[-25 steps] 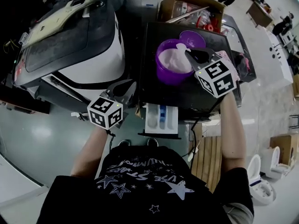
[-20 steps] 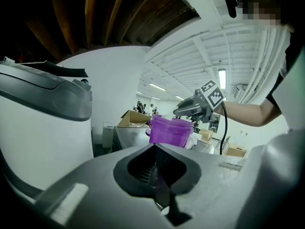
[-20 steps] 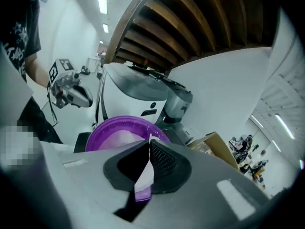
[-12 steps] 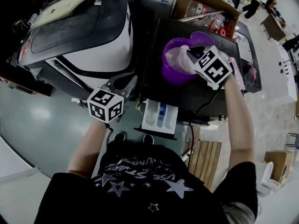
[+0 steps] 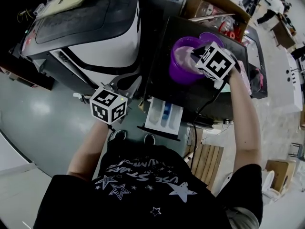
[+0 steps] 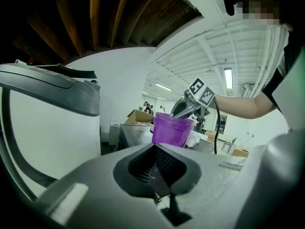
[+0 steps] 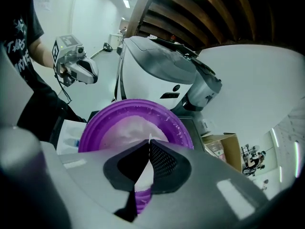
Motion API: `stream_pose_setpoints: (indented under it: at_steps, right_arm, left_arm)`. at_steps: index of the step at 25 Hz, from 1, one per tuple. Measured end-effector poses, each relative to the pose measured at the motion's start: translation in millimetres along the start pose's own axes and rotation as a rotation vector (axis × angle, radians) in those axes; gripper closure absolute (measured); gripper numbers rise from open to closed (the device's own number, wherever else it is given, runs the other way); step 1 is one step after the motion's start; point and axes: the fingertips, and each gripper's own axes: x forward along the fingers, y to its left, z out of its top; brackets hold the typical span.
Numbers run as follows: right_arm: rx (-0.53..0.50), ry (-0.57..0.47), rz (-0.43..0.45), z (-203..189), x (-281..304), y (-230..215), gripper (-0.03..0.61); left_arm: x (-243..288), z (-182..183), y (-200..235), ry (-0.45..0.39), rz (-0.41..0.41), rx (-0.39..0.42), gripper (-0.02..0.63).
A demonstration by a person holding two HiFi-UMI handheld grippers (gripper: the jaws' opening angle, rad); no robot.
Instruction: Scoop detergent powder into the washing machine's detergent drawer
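Note:
A purple tub (image 5: 177, 70) of white powder (image 7: 127, 128) stands on the dark washing machine top (image 5: 195, 93). My right gripper (image 5: 193, 55) reaches over the tub's rim from the right and is shut on the thin white handle of a scoop (image 7: 148, 140), tips down in the powder. Below the tub's front the white detergent drawer (image 5: 155, 119) stands pulled out, with a blue compartment in its middle. My left gripper (image 5: 126, 86) hovers left of the drawer, shut with nothing in it. From the left gripper view the tub (image 6: 171, 131) and the right gripper (image 6: 184, 108) show ahead.
A large white and grey machine (image 5: 95, 46) stands to the left, close to my left gripper. Behind the washer sits an open cardboard box (image 5: 209, 6). A black cable (image 5: 202, 116) hangs down the washer's front, and a wooden pallet (image 5: 207, 162) lies on the floor.
My right gripper has moved in over the tub and tipped downward, with the scoop sinking into the powder. The left gripper has stayed about where it was.

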Motion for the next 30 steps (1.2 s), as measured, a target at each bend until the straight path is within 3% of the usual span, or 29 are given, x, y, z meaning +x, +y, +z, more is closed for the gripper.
stream_pose_setpoints:
  at_steps: [15, 30]
  right_arm:
    - [0.186, -0.035, 0.149, 5.7, -5.9, 19.2, 0.545]
    - [0.558, -0.134, 0.230, 0.9, -19.5, 9.5, 0.545]
  left_arm:
    - [-19.0, -8.7, -0.5, -0.003, -0.011, -0.015, 0.614]
    - [-17.0, -10.2, 0.7, 0.000, -0.041, -0.017, 0.614]
